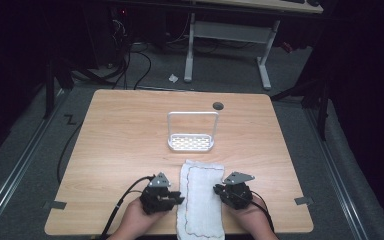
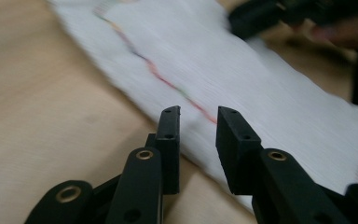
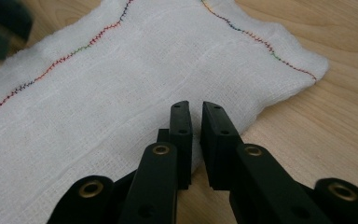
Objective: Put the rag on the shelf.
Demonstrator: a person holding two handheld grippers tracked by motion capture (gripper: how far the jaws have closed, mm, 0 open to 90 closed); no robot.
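Observation:
A white cloth [image 1: 200, 200] with coloured stitching along its border lies flat in a long strip at the near middle of the wooden table [image 1: 115, 145]. My left gripper [image 1: 179, 199] sits at the cloth's left edge. In the left gripper view the cloth [image 2: 261, 79] spreads ahead and the left gripper [image 2: 198, 112] is open, with its jaws apart above the stitched edge. My right gripper [image 1: 218, 190] is at the cloth's right edge. In the right gripper view the right gripper [image 3: 196, 106] shows a narrow gap over the cloth [image 3: 121, 84], with no fold pinched.
A white wire rack [image 1: 192, 143] with a tall loop handle stands upright at the table's middle, beyond the cloth. A dark round hole [image 1: 218, 106] sits near the far edge. Cables and desk legs are on the floor behind.

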